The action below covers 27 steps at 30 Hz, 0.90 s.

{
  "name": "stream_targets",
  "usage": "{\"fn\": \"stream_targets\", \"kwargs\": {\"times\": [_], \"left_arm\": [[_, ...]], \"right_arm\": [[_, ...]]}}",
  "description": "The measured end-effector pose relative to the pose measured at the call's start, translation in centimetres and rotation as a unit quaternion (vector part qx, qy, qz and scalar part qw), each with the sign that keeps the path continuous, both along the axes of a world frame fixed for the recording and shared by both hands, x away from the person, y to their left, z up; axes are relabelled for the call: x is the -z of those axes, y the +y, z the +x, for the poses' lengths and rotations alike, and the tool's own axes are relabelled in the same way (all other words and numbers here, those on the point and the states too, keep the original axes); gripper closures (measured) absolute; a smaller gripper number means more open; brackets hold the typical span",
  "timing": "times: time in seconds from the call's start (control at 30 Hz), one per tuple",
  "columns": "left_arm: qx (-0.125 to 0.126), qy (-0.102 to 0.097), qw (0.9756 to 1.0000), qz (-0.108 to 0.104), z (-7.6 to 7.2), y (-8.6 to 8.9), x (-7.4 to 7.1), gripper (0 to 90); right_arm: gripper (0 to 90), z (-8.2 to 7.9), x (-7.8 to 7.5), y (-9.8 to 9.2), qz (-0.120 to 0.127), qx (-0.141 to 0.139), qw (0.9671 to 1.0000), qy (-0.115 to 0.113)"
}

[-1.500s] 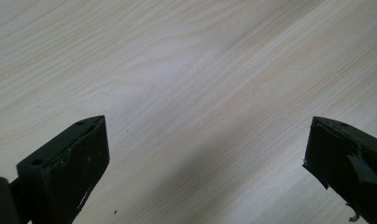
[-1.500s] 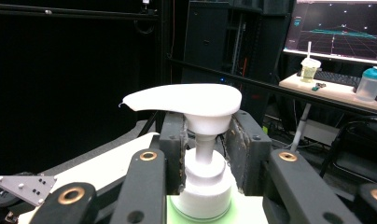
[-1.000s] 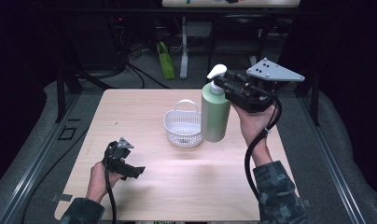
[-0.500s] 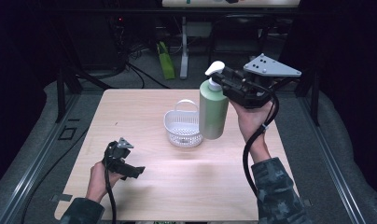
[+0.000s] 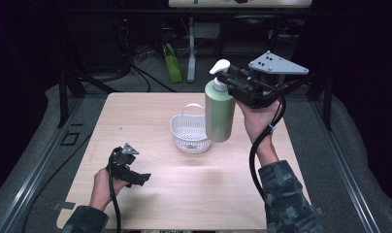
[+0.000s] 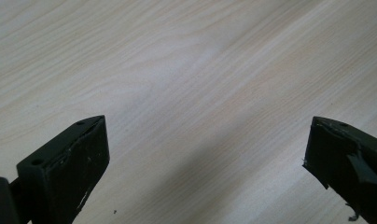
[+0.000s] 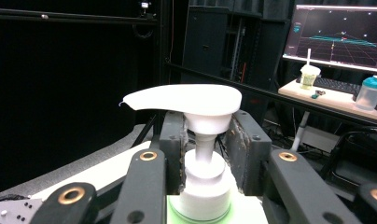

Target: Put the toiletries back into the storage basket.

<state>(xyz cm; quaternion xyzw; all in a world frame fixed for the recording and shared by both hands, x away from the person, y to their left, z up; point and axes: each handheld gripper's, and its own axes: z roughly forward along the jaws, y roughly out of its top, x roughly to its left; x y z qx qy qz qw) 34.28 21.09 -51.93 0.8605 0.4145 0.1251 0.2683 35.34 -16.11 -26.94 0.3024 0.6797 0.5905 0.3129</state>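
Down at the near edge of the table [image 5: 150, 204], the left gripper [image 5: 136, 175] rests low in the person's hand, its jaws spread wide over bare wood with nothing between them. Farther out, the right gripper [image 5: 229, 81] is clamped tight around the white collar of the soap bottle [image 5: 219, 114], just under the pump head [image 7: 184, 100], and holds the bottle clear of the tabletop, hanging upright beside and partly in front of the small white basket [image 5: 190, 133]. To my eye the job now is lowering it into that basket, and doing it well means keeping the bottle plumb, centring its base over the opening, staying clear of the raised handle and the rim, and easing down before letting go. The bottle itself is tall, pale green and smooth-sided, with a white pump whose long spout juts off to one side.
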Motion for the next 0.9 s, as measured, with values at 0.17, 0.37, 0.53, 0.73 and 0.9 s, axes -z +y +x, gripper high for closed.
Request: {"fn": "stream_targets", "kwargs": {"times": [0.17,0.37,0.53,0.73,0.9], "left_arm": [[-0.001,0.0,1.0,-0.001,0.0,0.0,0.0,0.0],[0.001,0.0,1.0,0.0,0.0,0.0,0.0,0.0],[0.001,0.0,1.0,0.001,0.0,0.0,0.0,0.0],[0.001,0.0,1.0,0.001,0.0,0.1,0.0,0.0],[0.003,0.0,1.0,0.001,0.0,0.0,0.0,0.0]], "right_arm": [[68.4,0.3,-0.1,0.4,-0.002,-0.001,1.0,-0.001],[68.5,0.7,-0.2,0.8,-0.002,-0.001,1.0,0.0],[68.4,1.1,-0.2,1.2,-0.001,-0.001,1.0,0.001],[68.4,1.7,0.1,1.6,0.001,0.001,1.0,0.005],[68.4,2.2,0.2,1.8,-0.001,0.002,1.0,0.006]]}}
